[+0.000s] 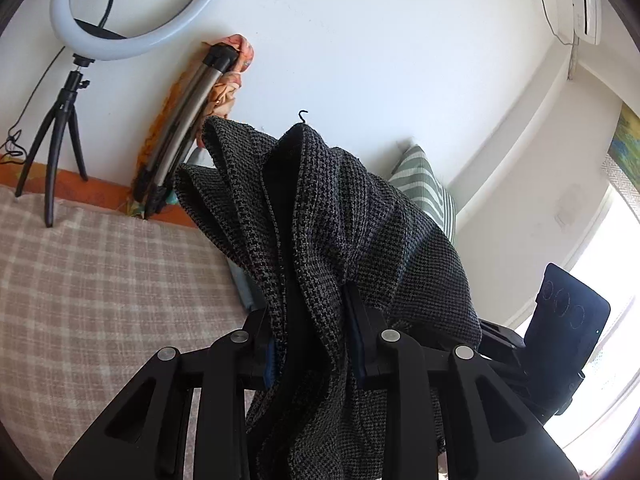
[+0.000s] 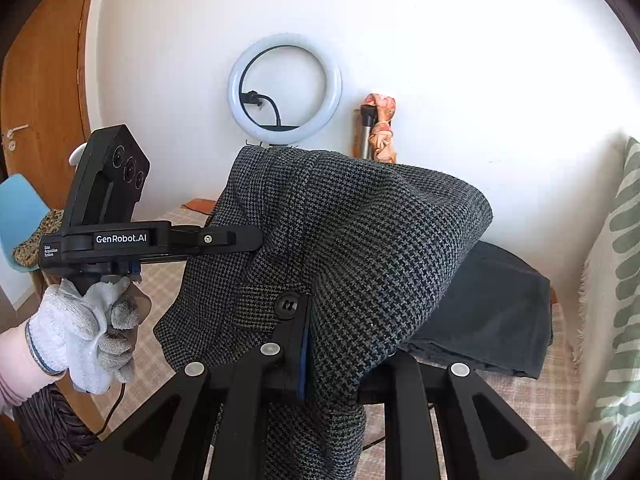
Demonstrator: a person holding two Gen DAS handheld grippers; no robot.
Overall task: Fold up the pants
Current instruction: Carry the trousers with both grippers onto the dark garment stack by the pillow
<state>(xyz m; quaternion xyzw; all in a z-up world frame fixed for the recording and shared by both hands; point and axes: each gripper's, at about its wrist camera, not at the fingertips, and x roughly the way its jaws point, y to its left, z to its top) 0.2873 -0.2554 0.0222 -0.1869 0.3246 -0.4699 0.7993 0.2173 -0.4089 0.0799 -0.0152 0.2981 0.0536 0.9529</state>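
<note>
The pants [image 1: 340, 216] are grey-black houndstooth cloth, held up in the air and bunched over both grippers. My left gripper [image 1: 312, 344] is shut on a thick fold of them; the cloth hangs down between its arms. My right gripper [image 2: 320, 340] is shut on the pants [image 2: 352, 240] near the waistband, beside a black button [image 2: 287, 305]; its right finger is hidden under cloth. In the right wrist view the left gripper [image 2: 256, 238] enters from the left, held by a gloved hand [image 2: 92, 332], its tip buried in the cloth.
A checked beige bed cover [image 1: 100, 280] lies below. A dark folded garment [image 2: 488, 320] lies on the bed to the right. A ring light on a tripod [image 2: 285, 88] and a folded tripod [image 1: 188, 120] stand at the wall. A green striped cushion [image 1: 424, 184] is behind.
</note>
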